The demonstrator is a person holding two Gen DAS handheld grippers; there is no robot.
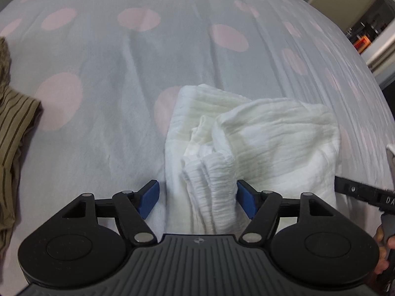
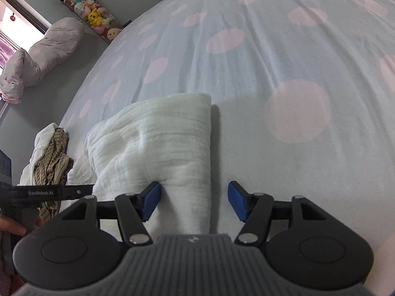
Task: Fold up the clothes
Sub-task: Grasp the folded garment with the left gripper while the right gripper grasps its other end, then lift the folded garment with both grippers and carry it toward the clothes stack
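Left wrist view: the left tool (image 1: 197,198) stands with its blue pads (image 1: 149,198) spread wide. Between them rises a bunched, pleated edge of the white crinkled cloth (image 1: 259,135), a garment partly folded on the bed (image 1: 123,61). The right-hand pad touches the pleated bunch, while the left-hand pad stands apart from it, over the bedsheet, so nothing is clamped. The bulk of the cloth spreads ahead and to the right of the tool, one thick flap folded over the rest. At the far left edge lies an olive striped garment (image 1: 14,123), well apart from the white one. At the right edge part of the other tool's black arm and the person's fingers (image 1: 385,246) show.

Right wrist view: the right tool (image 2: 195,199) is likewise spread open and holds nothing. The white cloth (image 2: 160,135) lies ahead and to the left, its folded right edge running down between the pads. The left pad (image 2: 150,199) presses against the fabric; the right pad is clear of it, above the dotted sheet. To the left, at the bed's edge, a pile of clothes (image 2: 49,157) sits with the striped piece on top. A rolled quilt (image 2: 44,49) and a column of plush toys (image 2: 86,9) stand against the wall beyond.
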